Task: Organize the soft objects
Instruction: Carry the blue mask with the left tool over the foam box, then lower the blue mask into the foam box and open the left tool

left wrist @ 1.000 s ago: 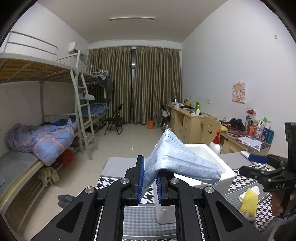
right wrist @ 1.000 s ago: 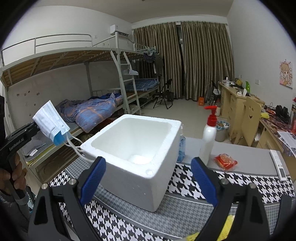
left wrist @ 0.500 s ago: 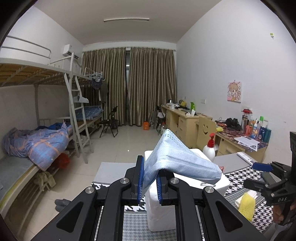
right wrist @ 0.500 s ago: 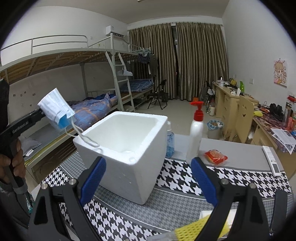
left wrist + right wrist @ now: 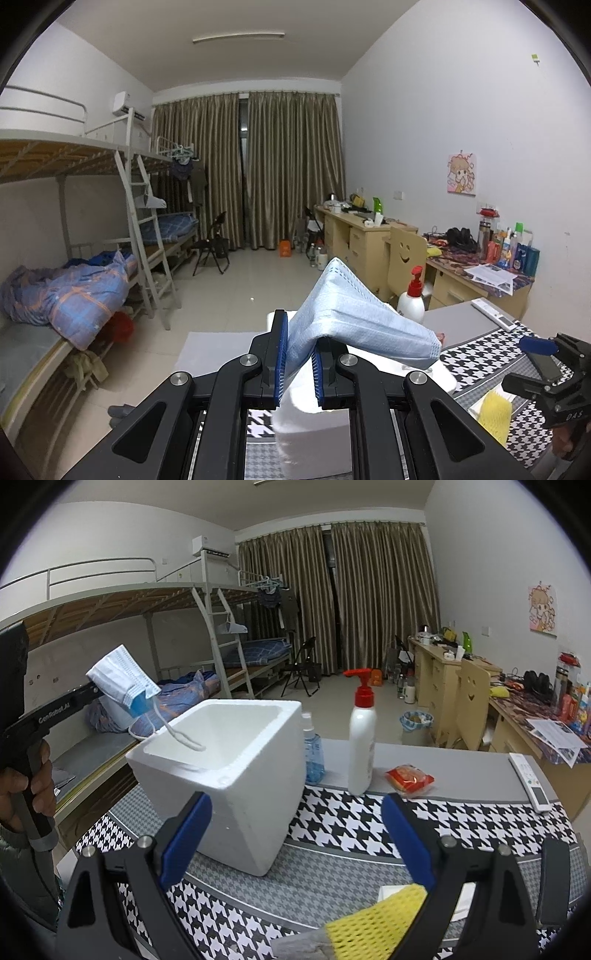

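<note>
My left gripper (image 5: 299,332) is shut on a light blue face mask (image 5: 354,321), which sticks up and to the right from the pads. In the right wrist view the mask (image 5: 118,679) hangs at the left gripper (image 5: 92,690) beside the white foam box (image 5: 229,760), with its ear loops (image 5: 177,734) drooping over the box's near-left rim. My right gripper (image 5: 295,812) stands open in front of the box with nothing between its fingers. A yellow mesh sponge (image 5: 376,923) lies on the table under the right finger.
The table carries a houndstooth cloth (image 5: 351,823). Behind the box stand a white pump bottle (image 5: 362,738) and a small blue bottle (image 5: 314,753). A red snack packet (image 5: 410,777) and a remote (image 5: 532,782) lie farther right. Bunk beds line the left wall.
The left gripper has carried the mask towards the foam box, and its loops now hang over the rim. The right gripper has drifted back, showing more of the sponge.
</note>
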The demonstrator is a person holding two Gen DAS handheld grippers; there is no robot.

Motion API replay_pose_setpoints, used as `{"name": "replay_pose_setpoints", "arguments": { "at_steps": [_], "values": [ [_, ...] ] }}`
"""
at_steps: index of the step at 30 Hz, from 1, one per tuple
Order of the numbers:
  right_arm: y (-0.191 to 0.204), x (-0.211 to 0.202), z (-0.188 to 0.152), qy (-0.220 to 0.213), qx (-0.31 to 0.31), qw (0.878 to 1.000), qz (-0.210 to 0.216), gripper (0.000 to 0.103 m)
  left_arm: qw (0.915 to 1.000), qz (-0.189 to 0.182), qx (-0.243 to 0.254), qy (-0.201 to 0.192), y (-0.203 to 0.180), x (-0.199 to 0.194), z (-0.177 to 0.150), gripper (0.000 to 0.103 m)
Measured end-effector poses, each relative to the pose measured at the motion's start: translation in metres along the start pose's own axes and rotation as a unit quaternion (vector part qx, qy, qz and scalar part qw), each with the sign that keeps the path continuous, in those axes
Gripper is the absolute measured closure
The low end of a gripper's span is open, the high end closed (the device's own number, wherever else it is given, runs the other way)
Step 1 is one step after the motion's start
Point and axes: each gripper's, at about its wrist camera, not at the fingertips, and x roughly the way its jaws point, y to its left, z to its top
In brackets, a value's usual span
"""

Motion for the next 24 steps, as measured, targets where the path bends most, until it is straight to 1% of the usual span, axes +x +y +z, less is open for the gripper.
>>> {"name": "replay_pose_setpoints", "arguments": {
  "at_steps": [8,12,17,24],
  "values": [
    [-0.009,-0.003,-0.003,0.000,0.011,1.000,-0.006,0.008,0.9998,-0.014,0.006,0.015,-0.009,0.017,0.005,0.090],
    [-0.014,-0.006,-0.007,0.000,0.019,1.000,-0.009,0.008,0.9992,-0.017,0.008,0.036,-0.012,0.031,0.007,0.090],
    [-0.022,-0.008,-0.011,0.003,0.029,0.999,-0.014,0.008,0.9982,-0.020,0.015,0.054,-0.017,0.042,0.007,0.090],
    [-0.030,-0.010,-0.013,0.003,0.042,0.999,-0.017,0.008,0.9950,-0.034,0.018,0.092,-0.023,0.063,0.006,0.090]
  ]
}}
